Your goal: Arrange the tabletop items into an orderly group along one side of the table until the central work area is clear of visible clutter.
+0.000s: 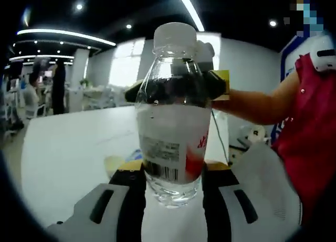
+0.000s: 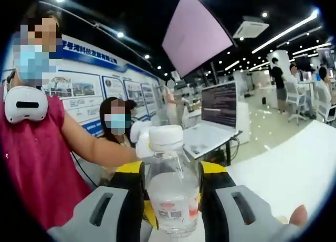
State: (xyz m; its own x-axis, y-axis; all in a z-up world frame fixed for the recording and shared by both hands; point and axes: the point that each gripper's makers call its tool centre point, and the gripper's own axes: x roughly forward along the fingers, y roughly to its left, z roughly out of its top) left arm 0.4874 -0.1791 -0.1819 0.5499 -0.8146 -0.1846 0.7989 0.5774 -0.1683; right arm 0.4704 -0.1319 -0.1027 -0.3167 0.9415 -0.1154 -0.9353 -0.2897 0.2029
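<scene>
A clear plastic water bottle (image 1: 170, 132) with a white cap and a red-and-white label stands upright between the jaws of my left gripper (image 1: 173, 174), which is shut on its lower part. Seen through and beside the bottle's shoulder, my right gripper (image 1: 219, 84), black and yellow, reaches in from the right on a person's bare arm. In the right gripper view the same bottle (image 2: 172, 195) sits between the black jaws of my right gripper (image 2: 171, 174), which press its sides. The bottle is lifted above the white table (image 1: 73, 147).
A person in a red top (image 1: 310, 126) stands at the table's right side. A small yellowish thing (image 1: 113, 163) lies on the table beside the left jaw. In the right gripper view a laptop (image 2: 219, 103) stands on a far desk, and the white table (image 2: 294, 168) runs along the right.
</scene>
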